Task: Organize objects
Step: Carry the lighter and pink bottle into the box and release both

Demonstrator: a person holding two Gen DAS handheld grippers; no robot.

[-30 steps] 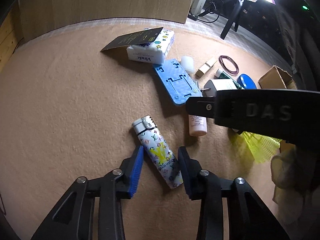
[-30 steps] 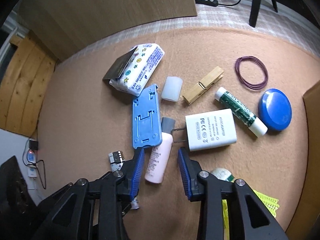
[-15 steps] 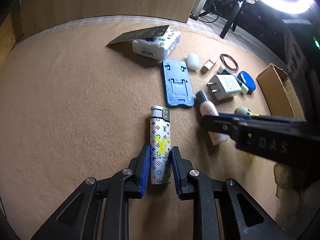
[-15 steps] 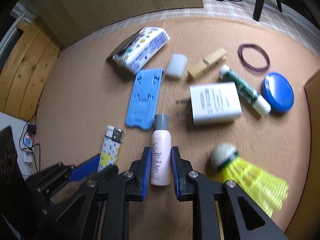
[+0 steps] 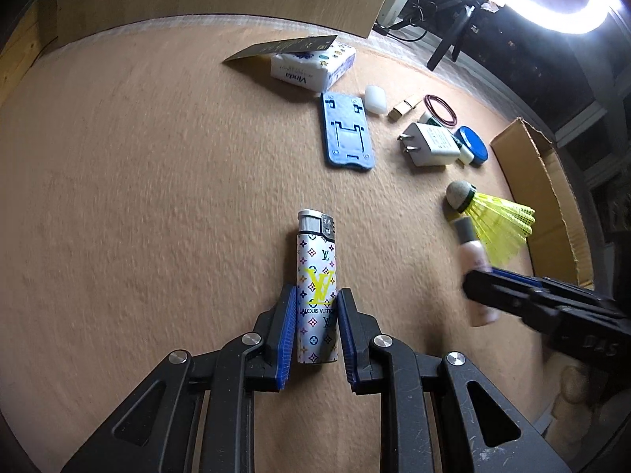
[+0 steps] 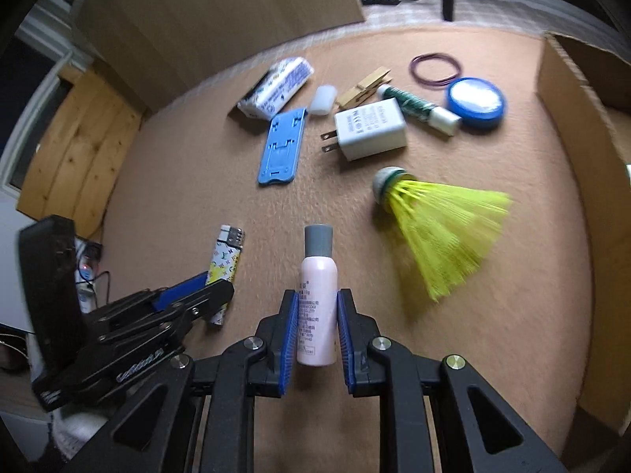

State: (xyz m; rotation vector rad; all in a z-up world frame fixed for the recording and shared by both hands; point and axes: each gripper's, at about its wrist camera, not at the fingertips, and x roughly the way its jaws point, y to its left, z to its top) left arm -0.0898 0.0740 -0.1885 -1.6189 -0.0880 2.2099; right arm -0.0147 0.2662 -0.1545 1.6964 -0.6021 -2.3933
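Left gripper (image 5: 315,311): clamped on the patterned lighter (image 5: 316,276) — held near the table's (image 5: 138,197) near edge.
Right gripper (image 6: 313,315): clamped on the pink bottle (image 6: 318,287), its grey cap pointing away.
Step in hand: both items are gripped for carrying.
Next move: likely a carry to the cardboard box (image 6: 572,118) at right — the yellow shuttlecock (image 6: 434,220) must be cleared.

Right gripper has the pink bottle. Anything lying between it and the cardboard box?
Yes. The yellow shuttlecock lies on the mat between the pink bottle in the right gripper and the cardboard box. Carrying the bottle over it should probably clear it.
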